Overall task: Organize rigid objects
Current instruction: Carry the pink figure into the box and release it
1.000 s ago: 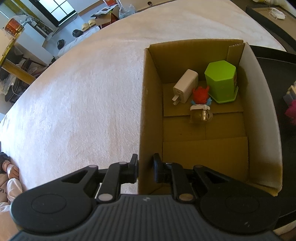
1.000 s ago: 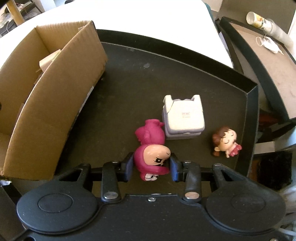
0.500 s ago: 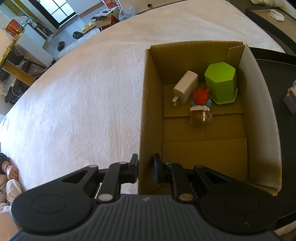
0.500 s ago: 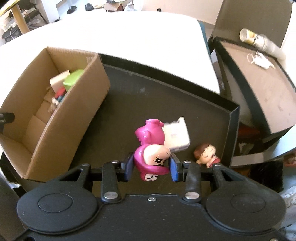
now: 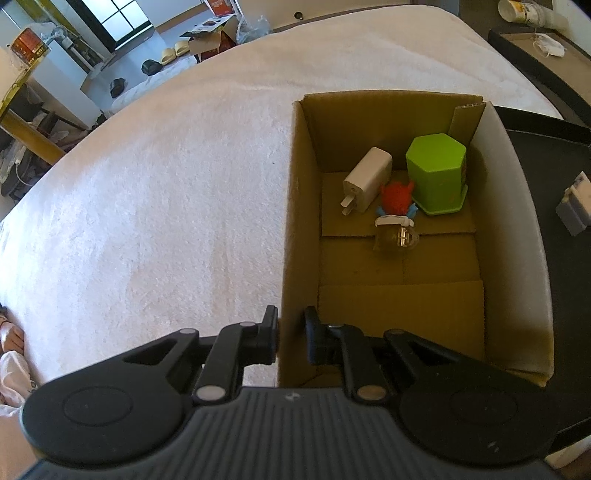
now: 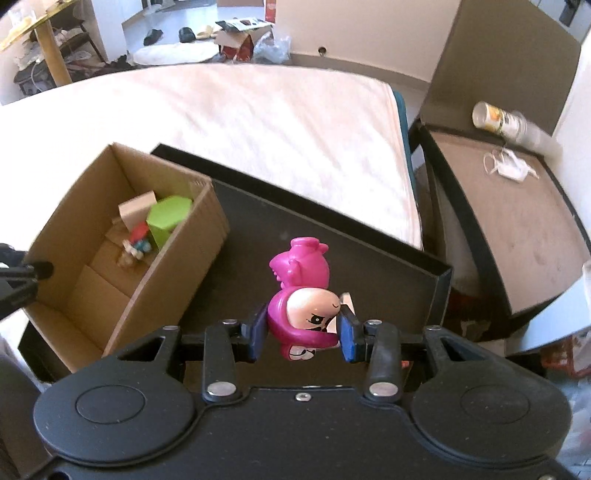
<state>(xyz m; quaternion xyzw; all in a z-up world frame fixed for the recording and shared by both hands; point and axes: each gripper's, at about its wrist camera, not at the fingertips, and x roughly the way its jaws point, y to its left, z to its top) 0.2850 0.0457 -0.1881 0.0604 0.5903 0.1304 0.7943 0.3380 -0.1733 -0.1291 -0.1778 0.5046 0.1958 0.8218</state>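
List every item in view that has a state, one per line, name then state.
Left tongs: shut on the box wall.
Right tongs: shut on the pink doll.
Pink doll: held above the black tray.
Cardboard box: open, upright.
Green block: upright in the box.
Charger: lying down, leaning on the box wall.

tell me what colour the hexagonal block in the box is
Bright lime green hexagonal block; clearest in the left wrist view.

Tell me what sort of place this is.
Probably a lived-in home, likely a bedroom: a wide white mattress fills the middle, slippers and open boxes lie on the floor behind, and a window lights it.
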